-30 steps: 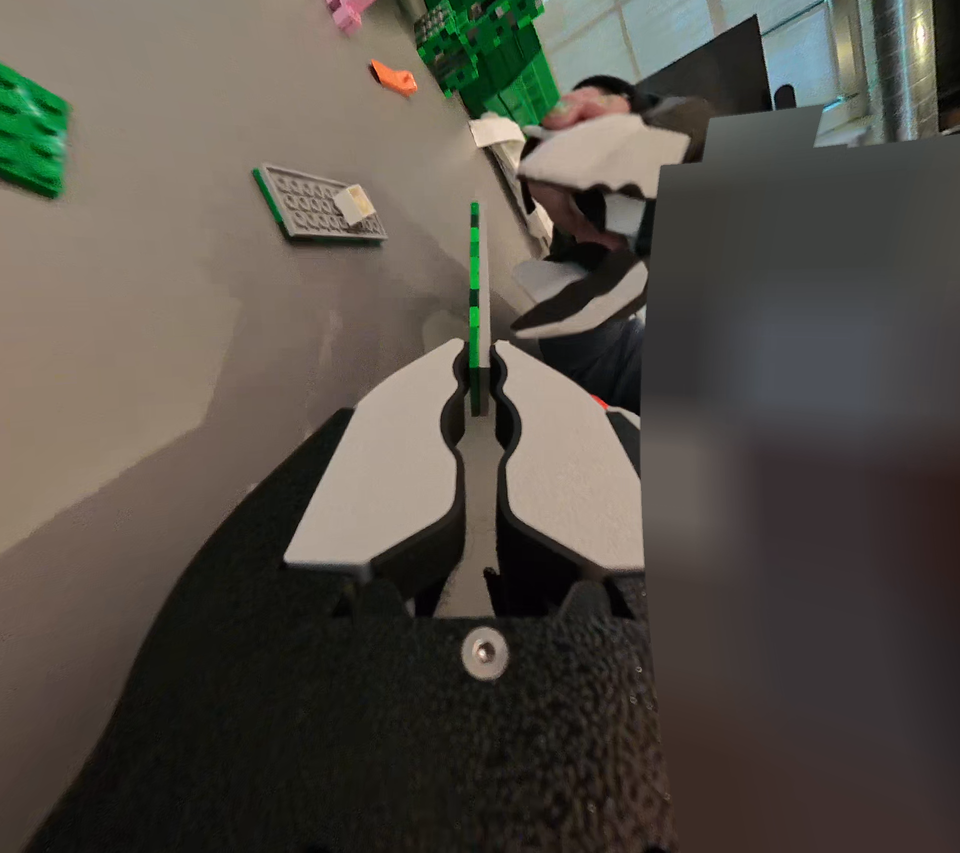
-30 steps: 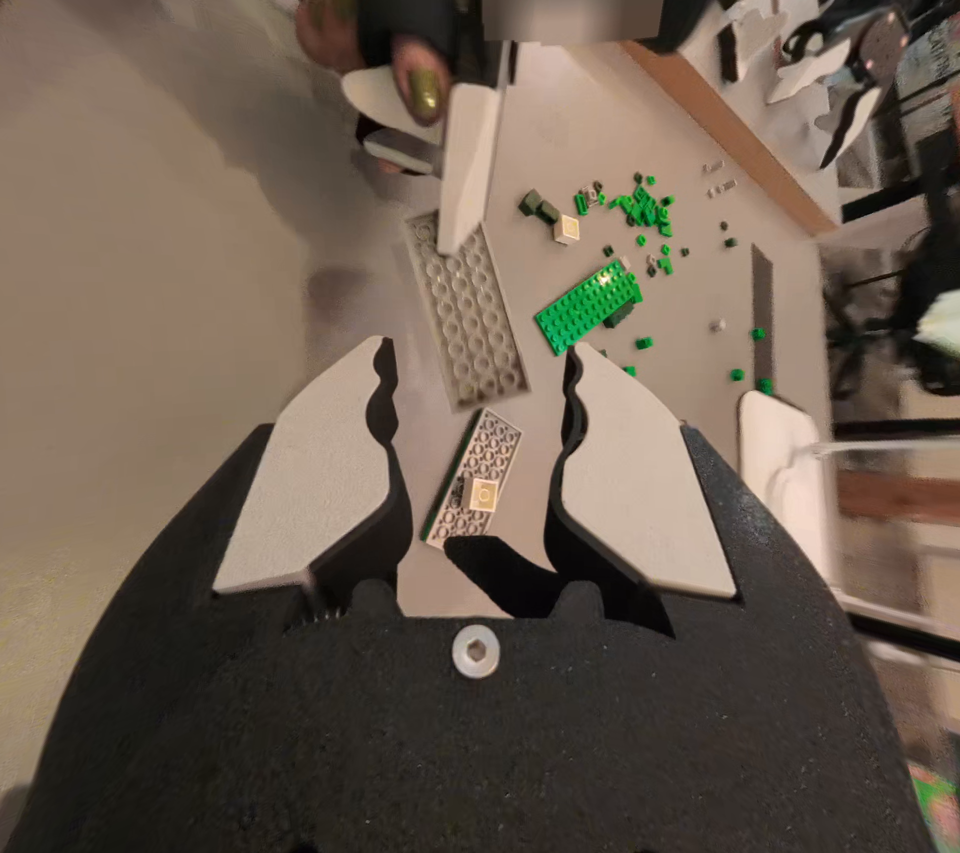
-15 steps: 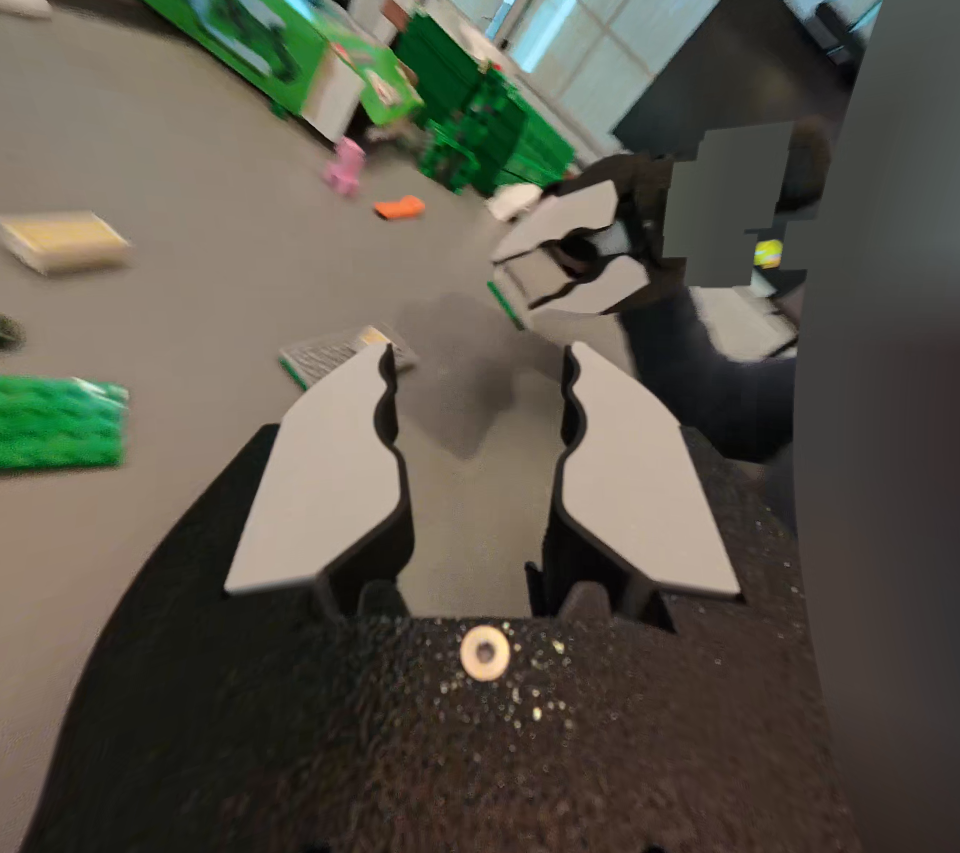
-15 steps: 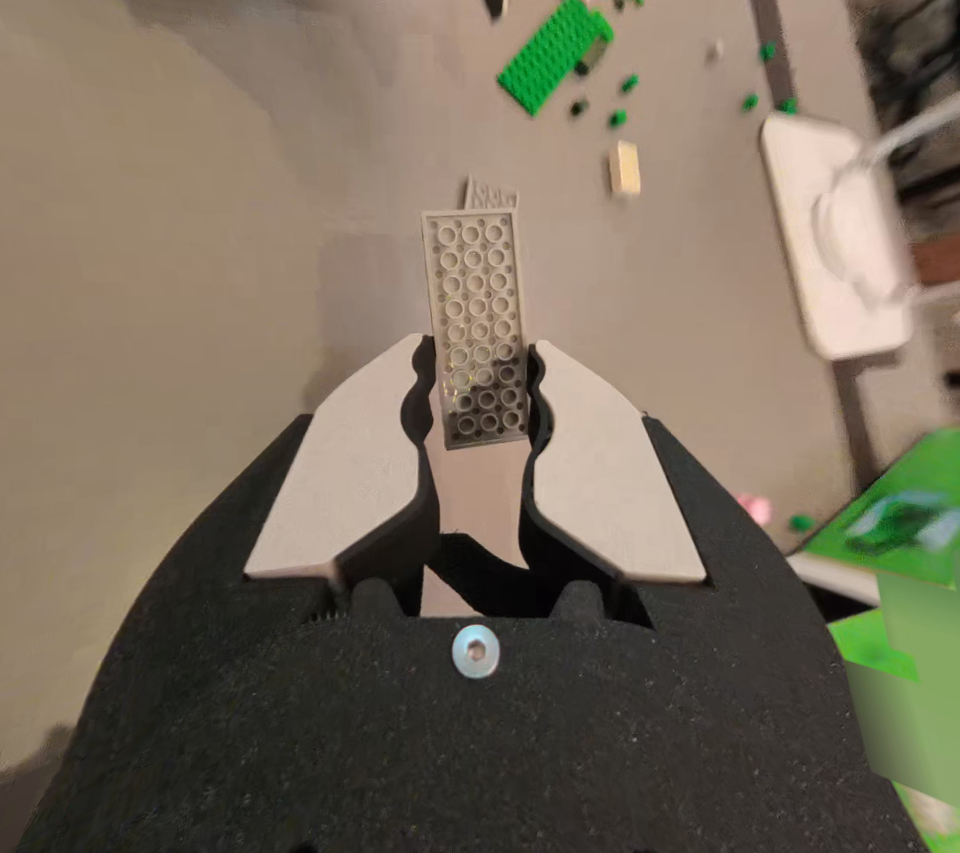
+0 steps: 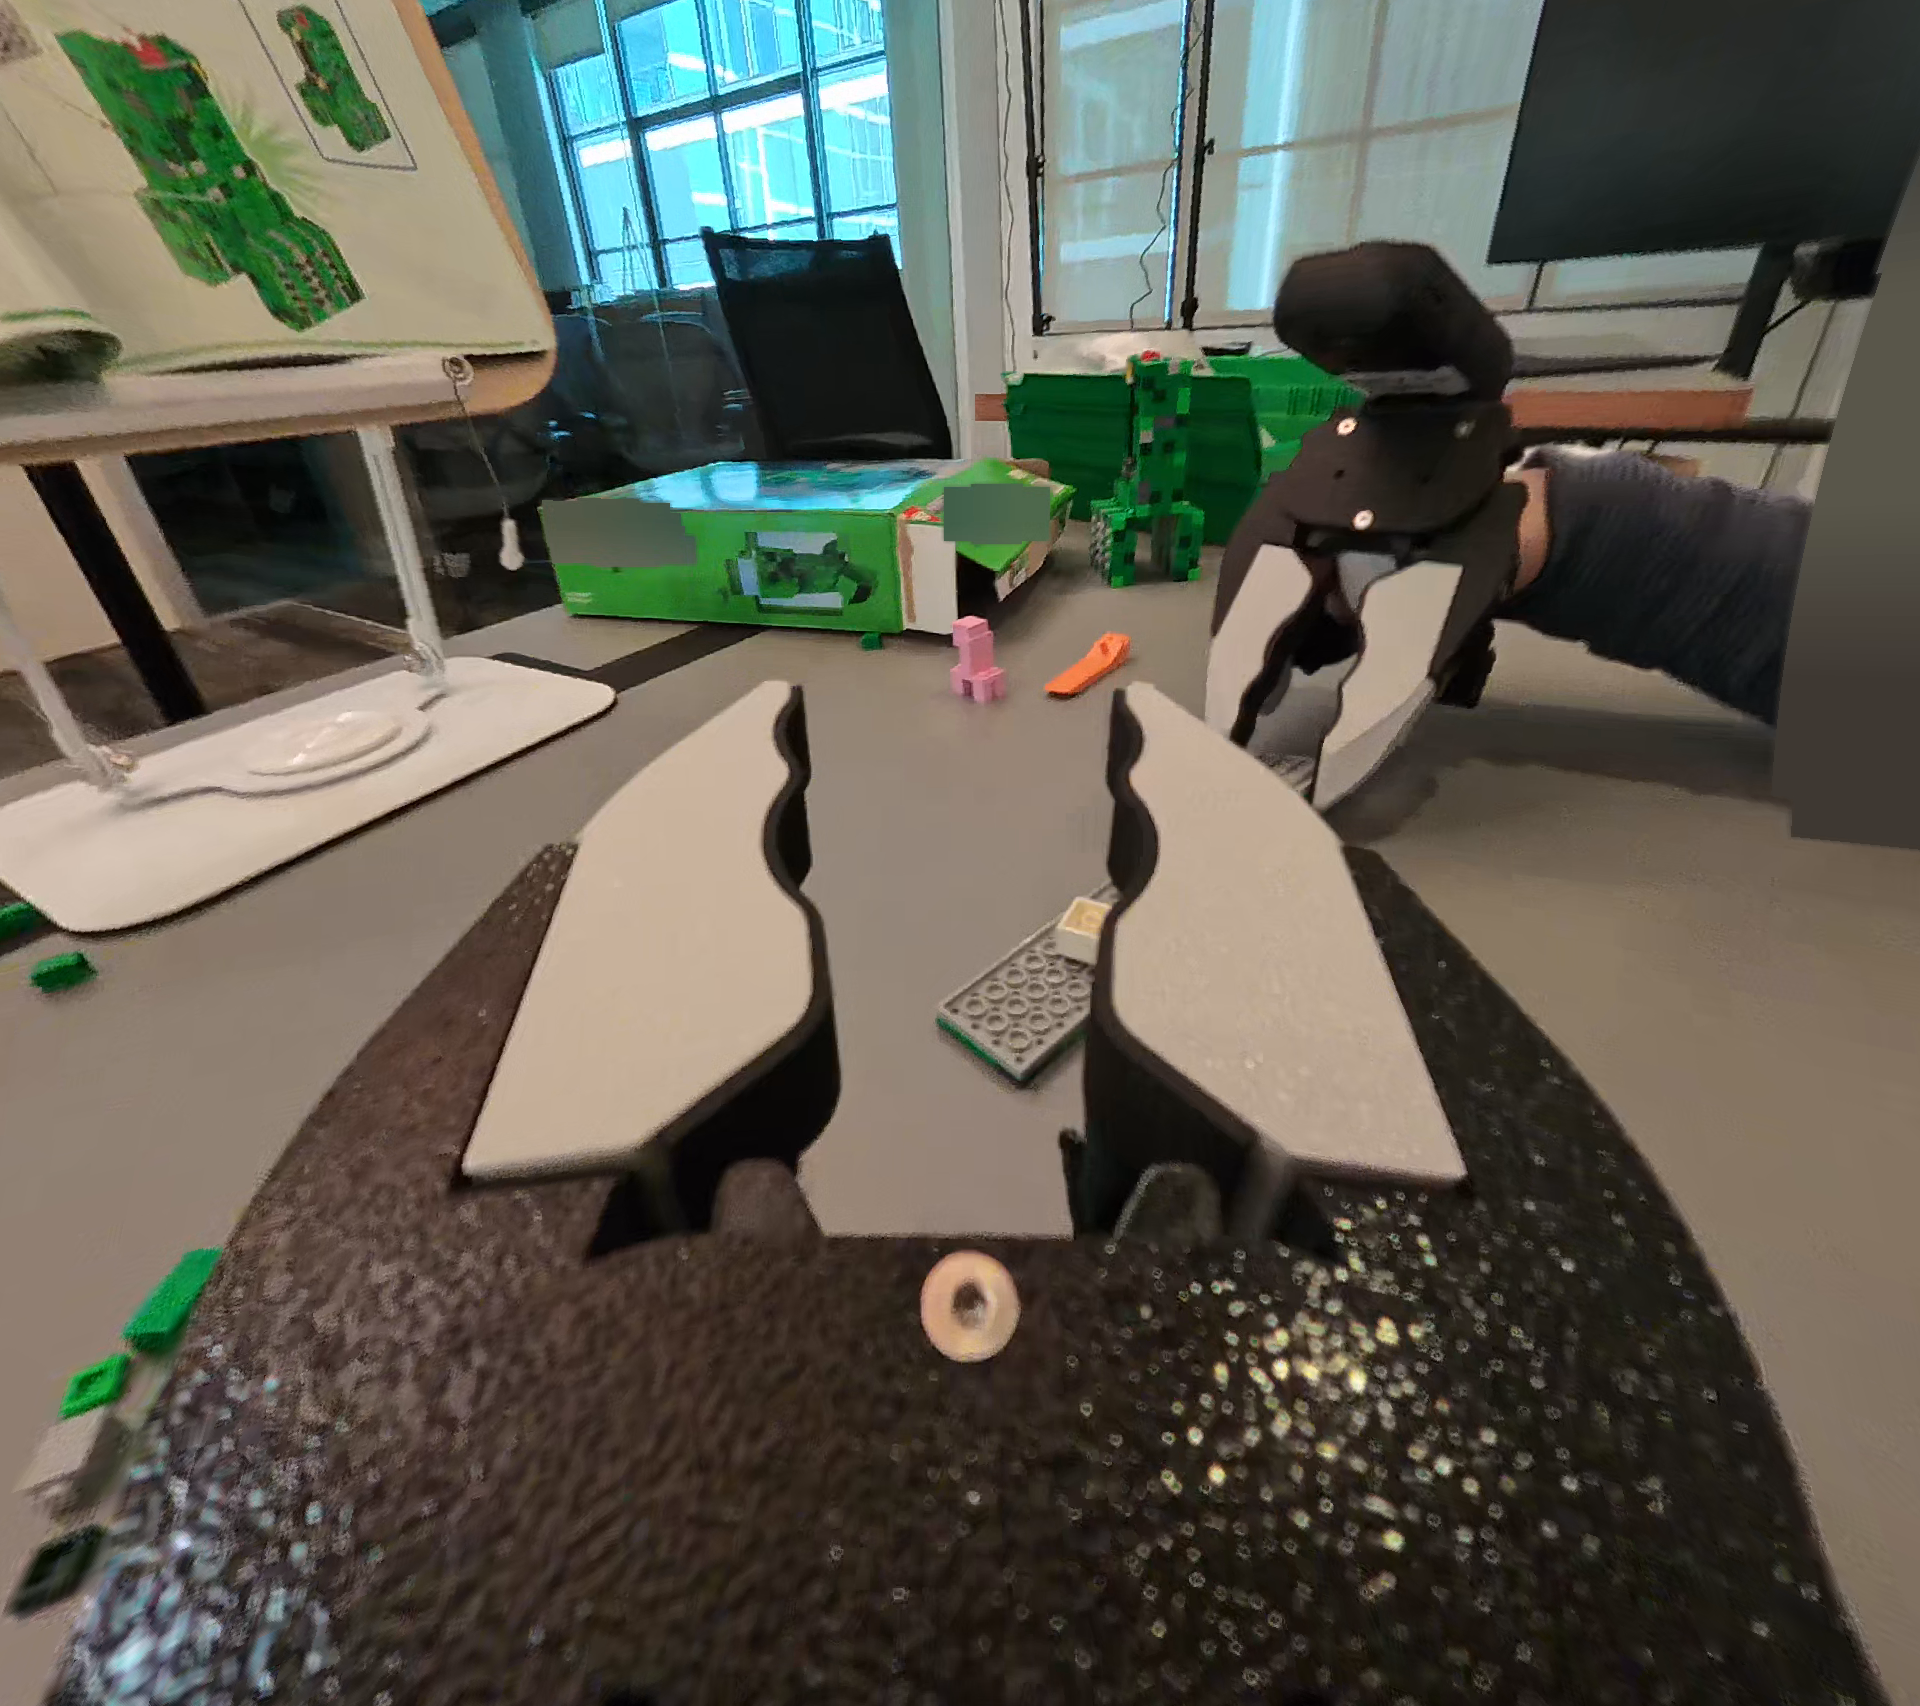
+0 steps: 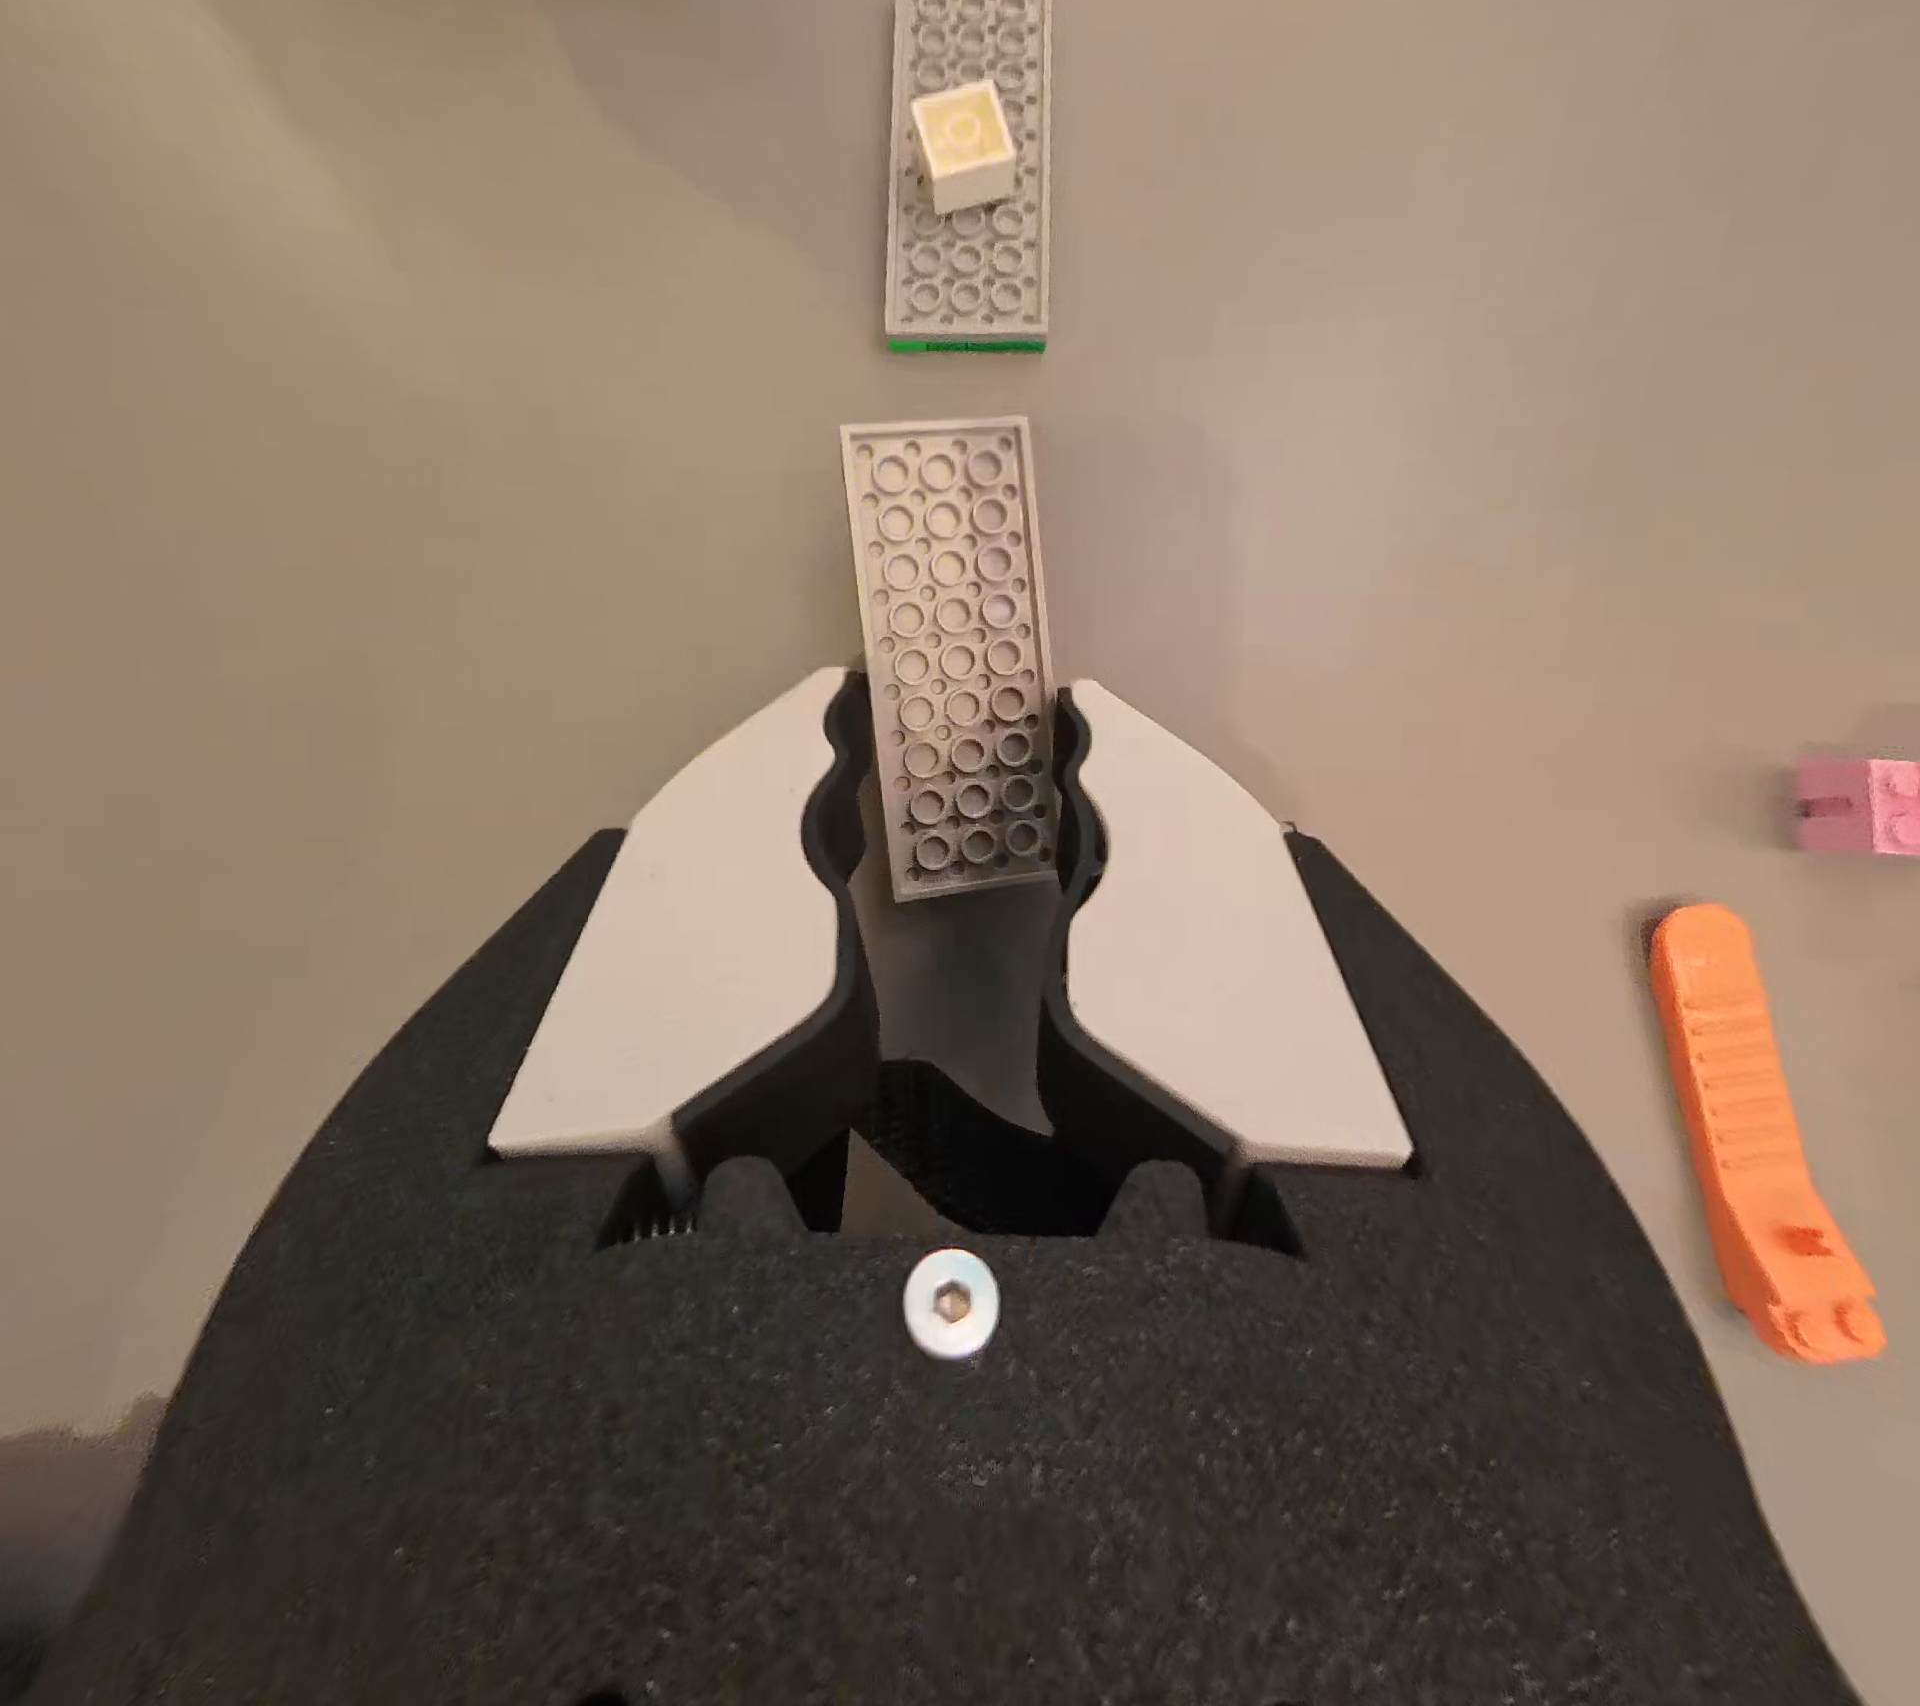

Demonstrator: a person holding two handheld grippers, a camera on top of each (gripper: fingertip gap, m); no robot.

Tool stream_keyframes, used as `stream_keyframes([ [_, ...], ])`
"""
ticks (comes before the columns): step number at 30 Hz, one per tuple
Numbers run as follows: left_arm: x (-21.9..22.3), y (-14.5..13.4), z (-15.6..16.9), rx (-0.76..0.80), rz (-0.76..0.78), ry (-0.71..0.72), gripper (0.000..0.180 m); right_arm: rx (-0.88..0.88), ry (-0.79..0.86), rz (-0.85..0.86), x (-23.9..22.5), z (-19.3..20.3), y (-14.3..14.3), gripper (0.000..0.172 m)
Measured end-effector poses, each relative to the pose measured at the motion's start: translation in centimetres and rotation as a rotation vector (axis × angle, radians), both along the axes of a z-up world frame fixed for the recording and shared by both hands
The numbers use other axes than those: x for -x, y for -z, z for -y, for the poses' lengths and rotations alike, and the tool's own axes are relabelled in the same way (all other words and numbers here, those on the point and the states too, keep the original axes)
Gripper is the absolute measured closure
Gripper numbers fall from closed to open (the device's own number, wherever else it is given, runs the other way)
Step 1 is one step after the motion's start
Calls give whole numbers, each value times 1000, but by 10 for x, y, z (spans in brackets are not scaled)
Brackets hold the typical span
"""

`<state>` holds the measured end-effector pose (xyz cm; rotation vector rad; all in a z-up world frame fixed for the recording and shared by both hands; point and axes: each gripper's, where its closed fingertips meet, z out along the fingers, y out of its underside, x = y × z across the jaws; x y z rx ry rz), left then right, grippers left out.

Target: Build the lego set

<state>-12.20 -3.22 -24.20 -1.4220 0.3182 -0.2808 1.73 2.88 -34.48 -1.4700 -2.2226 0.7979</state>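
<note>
In the right wrist view my right gripper (image 6: 958, 685) is shut on a grey studded plate (image 6: 951, 617). It holds the plate by its long edges, underside up, above the grey table (image 6: 416, 409). Beyond it a second grey plate (image 6: 971, 274) lies on the table on a green layer, with a cream brick (image 6: 961, 144) on top. My left gripper (image 5: 954, 711) is open and empty, low over the table. That second plate (image 5: 1023, 996) and its cream brick (image 5: 1086, 924) lie under its right finger (image 5: 1247, 929). The right gripper (image 5: 1283, 757) points down just beyond.
An orange brick separator (image 6: 1756, 1137) and a pink piece (image 6: 1860, 809) lie to the right. In the left wrist view there are a pink figure (image 5: 977, 664), a green box (image 5: 748, 560), a green block figure (image 5: 1153, 493), a booklet stand (image 5: 260, 773) on the left and small green bricks (image 5: 62, 970).
The left gripper held the grey plate edge-on, then opened and let it go as the right gripper shut on it. The left swung level over the table; the right carried the plate away.
</note>
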Motion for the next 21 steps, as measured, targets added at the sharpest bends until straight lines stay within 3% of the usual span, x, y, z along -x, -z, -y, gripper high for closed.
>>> stream_keyframes([
  [6,1,9,-6,68,35,6,119,-132,-18,36,0,-1,5,136],
  [11,5,6,-4,45,37,-17,119,-144,-120,-222,44,25,-35,133],
  [14,5,7,-6,60,54,-4,119,-198,-192,-162,70,30,-24,139],
  [21,3,8,-6,70,44,4,120,-94,-278,-90,95,40,-6,144],
])
